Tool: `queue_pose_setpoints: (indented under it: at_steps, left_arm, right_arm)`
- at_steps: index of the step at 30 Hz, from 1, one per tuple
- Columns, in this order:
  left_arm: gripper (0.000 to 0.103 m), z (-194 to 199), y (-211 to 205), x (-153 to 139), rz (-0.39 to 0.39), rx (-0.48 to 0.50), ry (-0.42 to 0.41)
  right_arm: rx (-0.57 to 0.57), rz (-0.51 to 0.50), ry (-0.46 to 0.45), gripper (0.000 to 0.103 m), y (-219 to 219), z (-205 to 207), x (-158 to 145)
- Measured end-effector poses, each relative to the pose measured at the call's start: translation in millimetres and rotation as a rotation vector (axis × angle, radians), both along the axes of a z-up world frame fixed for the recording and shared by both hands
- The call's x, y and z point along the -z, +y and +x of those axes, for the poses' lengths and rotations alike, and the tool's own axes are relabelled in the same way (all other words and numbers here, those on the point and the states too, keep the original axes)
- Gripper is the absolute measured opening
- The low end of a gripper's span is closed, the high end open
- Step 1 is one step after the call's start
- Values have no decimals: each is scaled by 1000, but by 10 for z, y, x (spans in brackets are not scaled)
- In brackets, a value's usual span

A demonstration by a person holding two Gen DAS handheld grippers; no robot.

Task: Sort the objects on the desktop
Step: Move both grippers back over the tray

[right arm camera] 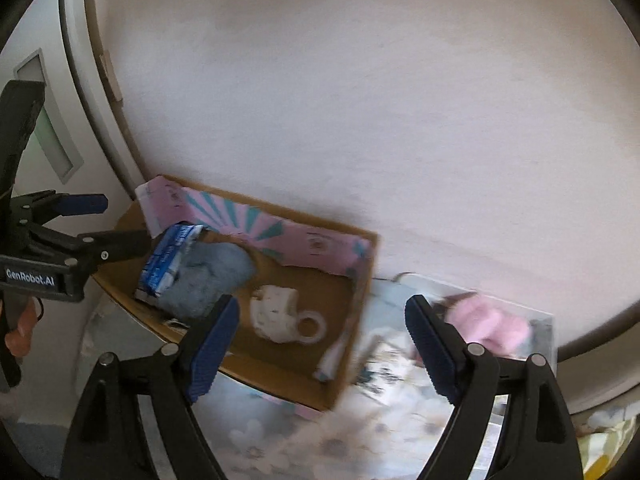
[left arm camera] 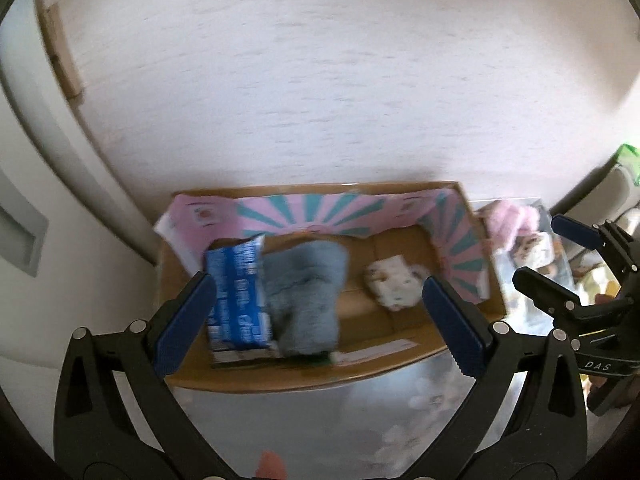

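Note:
A cardboard box with a pink and teal liner stands against the wall. Inside it, from left to right, are a blue and white carton, a grey-blue fluffy cloth and a white patterned mug lying on its side. My left gripper hangs open over the box's left part, nothing between its blue pads. My right gripper is open above the box's right edge, holding nothing.
A pink fluffy item and a blurred printed packet lie right of the box on the flowered table cover. A white tube rests in the box's near right corner. A green thing sits far right.

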State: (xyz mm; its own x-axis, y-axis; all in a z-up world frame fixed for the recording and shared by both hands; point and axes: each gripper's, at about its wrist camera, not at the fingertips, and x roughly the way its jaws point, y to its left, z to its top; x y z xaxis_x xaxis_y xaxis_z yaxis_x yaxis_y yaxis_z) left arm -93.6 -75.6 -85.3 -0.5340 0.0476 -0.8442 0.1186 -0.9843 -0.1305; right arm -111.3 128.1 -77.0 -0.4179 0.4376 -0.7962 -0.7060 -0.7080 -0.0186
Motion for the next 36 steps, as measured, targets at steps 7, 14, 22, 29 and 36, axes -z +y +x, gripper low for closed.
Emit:
queue_pose_setpoints:
  at_steps: [7,14,22,29,36]
  left_arm:
    - [103,-81,458,-84,-3,78,19]
    - [103,-110,884,-122,-19,167,47]
    - [103,-158,1288,-147,-34,223,57]
    - [103,-198,1602,-147,-15,245,66]
    - [103,-350,2068,-56,9,283,56]
  right_arm:
    - [180,-26,64,82,56,520,-101]
    - [262,-36,108,82,82,990,-156]
    - [329,-16,131,82,142,1428,-245]
    - [381,-9,136,82,115,1927,-253]
    - [423,-81,125,82,13,2363,78]
